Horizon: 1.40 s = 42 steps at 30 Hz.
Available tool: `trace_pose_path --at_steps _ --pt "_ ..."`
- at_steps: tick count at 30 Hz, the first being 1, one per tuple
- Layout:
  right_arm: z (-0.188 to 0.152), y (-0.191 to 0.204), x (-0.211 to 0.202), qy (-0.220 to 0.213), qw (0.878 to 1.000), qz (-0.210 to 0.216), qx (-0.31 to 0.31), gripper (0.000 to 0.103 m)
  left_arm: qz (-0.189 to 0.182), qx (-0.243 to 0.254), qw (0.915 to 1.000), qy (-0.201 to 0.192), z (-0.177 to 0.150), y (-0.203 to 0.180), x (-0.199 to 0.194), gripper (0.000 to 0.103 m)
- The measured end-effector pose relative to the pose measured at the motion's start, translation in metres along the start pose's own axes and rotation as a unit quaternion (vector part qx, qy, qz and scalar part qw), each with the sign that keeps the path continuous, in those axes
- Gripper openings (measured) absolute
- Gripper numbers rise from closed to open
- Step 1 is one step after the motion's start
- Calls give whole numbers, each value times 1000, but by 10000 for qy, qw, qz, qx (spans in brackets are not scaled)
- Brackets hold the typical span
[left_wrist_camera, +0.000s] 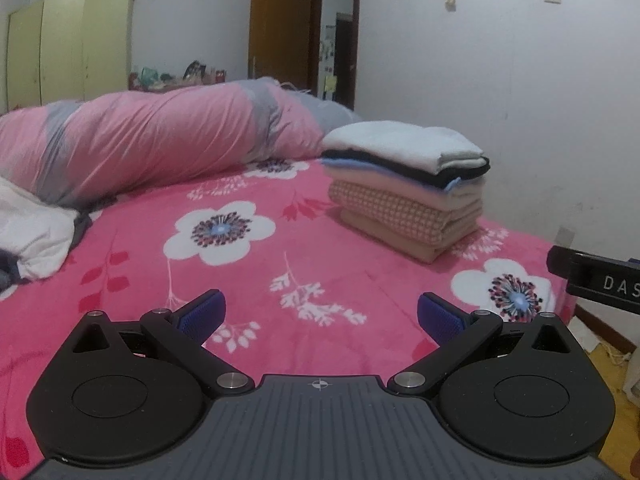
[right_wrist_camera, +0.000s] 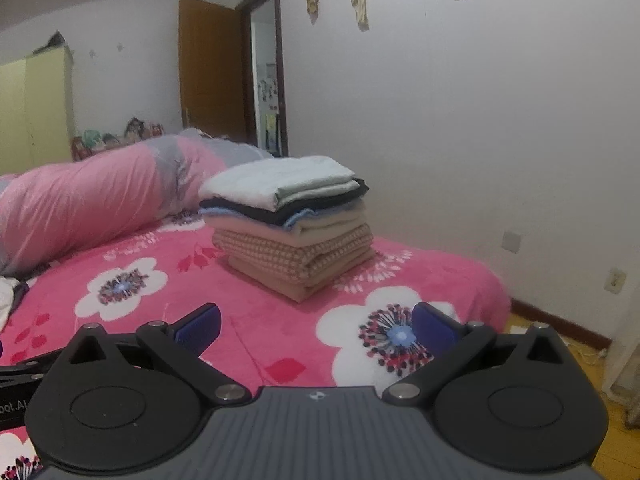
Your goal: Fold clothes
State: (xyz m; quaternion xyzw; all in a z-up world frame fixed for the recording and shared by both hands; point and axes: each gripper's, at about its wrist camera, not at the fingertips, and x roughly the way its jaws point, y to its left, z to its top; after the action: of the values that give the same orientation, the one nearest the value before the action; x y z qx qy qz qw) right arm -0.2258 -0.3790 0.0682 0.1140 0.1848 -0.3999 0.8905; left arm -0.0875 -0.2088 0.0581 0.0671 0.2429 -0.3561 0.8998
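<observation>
At the far left a loose white garment [left_wrist_camera: 30,236] lay crumpled beside the pink quilt [left_wrist_camera: 160,140]. My left gripper [left_wrist_camera: 320,316] hung over the floral bedspread [left_wrist_camera: 320,264], spread wide, holding nothing. The folded stack [left_wrist_camera: 408,188] sat toward the wall. My right gripper [right_wrist_camera: 316,322] was likewise wide apart, empty.

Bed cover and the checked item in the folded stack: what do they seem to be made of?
The bed cover looks like plush fleece: matte, soft-napped, with a printed flower pattern. The checked item looks like a woven fabric, possibly cotton, given its fine grid and crisp layered folds; the weave is too small to confirm.
</observation>
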Motion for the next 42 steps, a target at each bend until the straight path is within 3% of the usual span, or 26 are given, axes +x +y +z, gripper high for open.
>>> trace_pose_path --at_steps 7,13,16,22,33,42 --pt "3 -11 -14 7 9999 -121 -48 103 -460 -49 9989 118 6 -19 5 103" --pt "11 -33 -35 -298 9970 -691 -184 103 -843 -99 9964 -49 12 -48 3 103" --pt "9 -42 -44 -393 9940 -974 -314 103 -819 67 9964 -201 12 -61 0 103" --pt "6 -59 -46 -419 9930 -1090 -173 103 -856 4 9960 -250 12 -71 0 103" --pt "5 -63 -39 -343 9937 -1061 -81 103 -536 44 9984 -168 14 -76 4 103" --pt "5 -59 -39 -352 9940 -1022 -140 103 -604 9 9981 -121 13 -75 4 103"
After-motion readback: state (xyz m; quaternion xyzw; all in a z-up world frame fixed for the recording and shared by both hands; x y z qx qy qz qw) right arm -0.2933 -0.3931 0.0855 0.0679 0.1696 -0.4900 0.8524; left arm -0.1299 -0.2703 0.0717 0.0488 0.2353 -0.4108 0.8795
